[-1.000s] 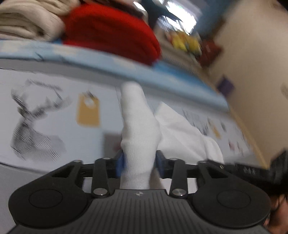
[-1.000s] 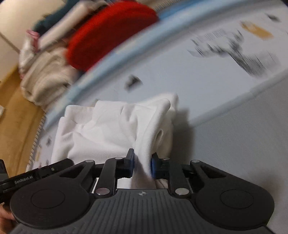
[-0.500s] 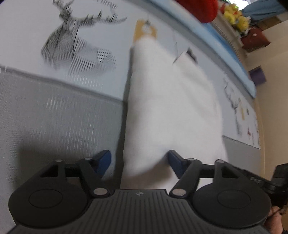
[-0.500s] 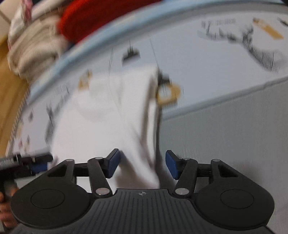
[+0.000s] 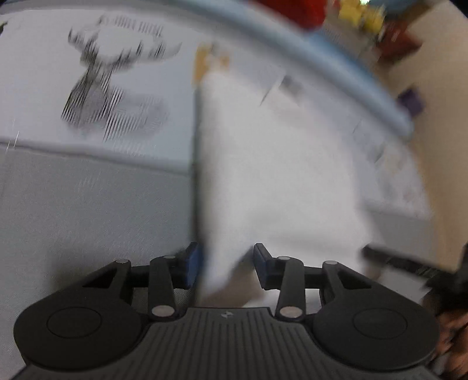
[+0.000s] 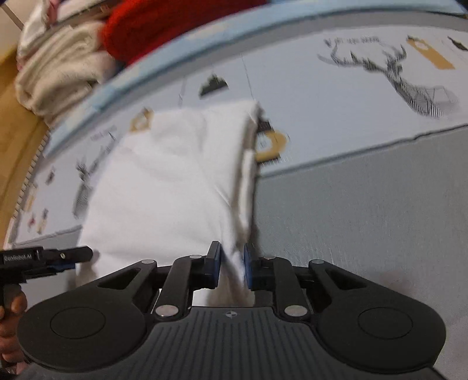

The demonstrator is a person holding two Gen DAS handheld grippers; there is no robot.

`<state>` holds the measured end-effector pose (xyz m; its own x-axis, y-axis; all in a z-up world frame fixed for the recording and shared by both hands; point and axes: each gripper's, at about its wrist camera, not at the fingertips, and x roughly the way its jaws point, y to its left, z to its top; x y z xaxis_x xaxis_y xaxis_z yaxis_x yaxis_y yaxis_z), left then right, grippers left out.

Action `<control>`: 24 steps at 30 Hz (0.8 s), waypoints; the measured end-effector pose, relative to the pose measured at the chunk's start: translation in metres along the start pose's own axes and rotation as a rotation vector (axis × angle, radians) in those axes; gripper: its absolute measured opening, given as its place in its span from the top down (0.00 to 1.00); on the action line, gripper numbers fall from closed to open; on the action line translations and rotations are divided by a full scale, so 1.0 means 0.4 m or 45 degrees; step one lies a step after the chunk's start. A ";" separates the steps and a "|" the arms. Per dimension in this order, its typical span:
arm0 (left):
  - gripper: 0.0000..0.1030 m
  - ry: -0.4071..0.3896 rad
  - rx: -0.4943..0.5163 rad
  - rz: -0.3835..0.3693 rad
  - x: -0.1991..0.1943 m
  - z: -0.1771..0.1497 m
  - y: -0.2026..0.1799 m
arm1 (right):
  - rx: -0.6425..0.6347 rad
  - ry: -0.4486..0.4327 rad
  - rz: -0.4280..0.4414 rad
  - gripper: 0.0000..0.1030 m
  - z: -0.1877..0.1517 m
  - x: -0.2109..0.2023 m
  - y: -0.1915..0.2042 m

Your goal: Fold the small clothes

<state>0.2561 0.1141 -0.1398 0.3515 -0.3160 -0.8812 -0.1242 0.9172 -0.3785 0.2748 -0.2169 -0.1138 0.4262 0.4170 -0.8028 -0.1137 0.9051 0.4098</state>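
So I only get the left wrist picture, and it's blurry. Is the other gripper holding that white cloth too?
Observer: Yes, the right gripper is pinched shut on the near edge of the white cloth.
Operator: Is the cloth lying flat?
Observer: Mostly. It is spread on the printed mat, with a doubled layer along its right side.
Operator: What's by that red blur at the back?
Observer: A beige fabric pile sits right beside the red fabric.
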 end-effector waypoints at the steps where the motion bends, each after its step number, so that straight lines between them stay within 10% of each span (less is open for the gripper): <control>1: 0.60 0.054 0.011 0.044 0.019 -0.005 0.002 | -0.020 0.032 -0.001 0.78 -0.008 0.011 -0.002; 6: 0.57 -0.046 0.121 0.091 -0.045 -0.035 -0.030 | -0.077 0.157 -0.194 0.68 -0.039 0.031 -0.019; 10: 0.22 -0.273 0.267 0.214 -0.182 -0.073 -0.088 | -0.209 -0.066 -0.252 0.67 -0.056 -0.100 0.031; 14: 0.00 -0.590 0.372 0.332 -0.336 -0.163 -0.174 | -0.368 -0.336 -0.275 0.43 -0.107 -0.260 0.092; 24: 0.00 -0.852 0.369 0.313 -0.521 -0.483 -0.308 | -0.353 -0.705 -0.193 0.38 -0.356 -0.510 0.150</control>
<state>0.0188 0.0199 0.0357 0.8430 0.0348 -0.5368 -0.0559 0.9982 -0.0231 0.0531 -0.2359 0.0128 0.8484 0.2447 -0.4695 -0.2122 0.9696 0.1219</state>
